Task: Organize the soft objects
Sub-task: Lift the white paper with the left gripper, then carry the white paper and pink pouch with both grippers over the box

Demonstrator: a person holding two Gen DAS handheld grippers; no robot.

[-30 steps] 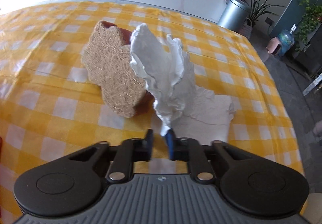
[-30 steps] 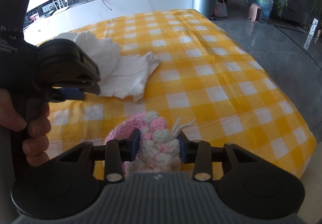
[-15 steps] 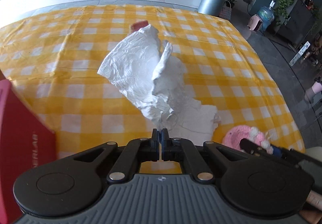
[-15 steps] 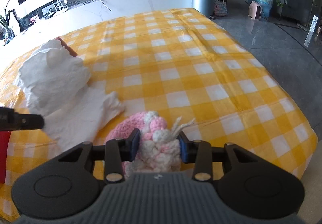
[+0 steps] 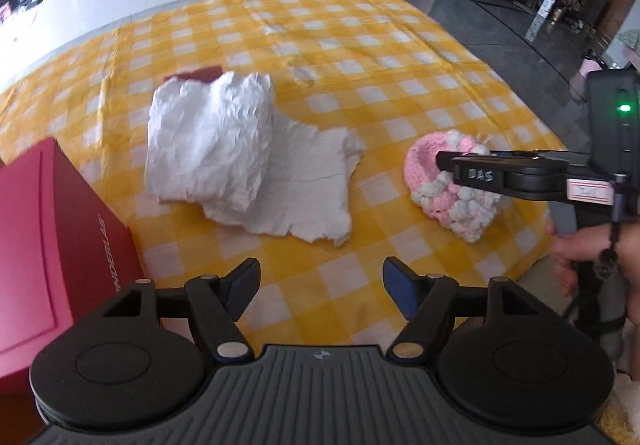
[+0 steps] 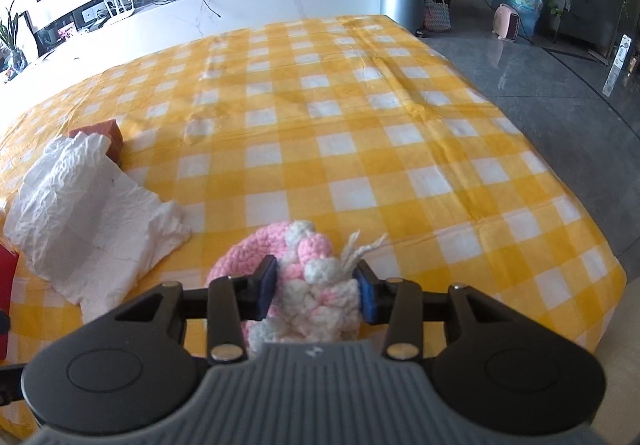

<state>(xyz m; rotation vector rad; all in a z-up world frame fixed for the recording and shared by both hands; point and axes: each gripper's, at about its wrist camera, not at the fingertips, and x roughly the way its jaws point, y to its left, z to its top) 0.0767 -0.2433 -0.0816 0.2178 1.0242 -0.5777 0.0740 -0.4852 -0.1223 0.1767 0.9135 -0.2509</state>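
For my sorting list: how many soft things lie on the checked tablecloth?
3: a white cloth at left, a sponge mostly hidden behind it, and a pink knitted piece in the right gripper.

Paper sheet left of knitted hat

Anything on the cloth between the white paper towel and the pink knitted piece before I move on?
Nothing: in the left wrist view only bare checked tablecloth separates the white paper towel from the pink knitted piece; the right wrist view agrees.

Bright, even daylight; fisheye bending at the edges; left wrist view slightly motion-blurred, right wrist view sharp; soft shadows.
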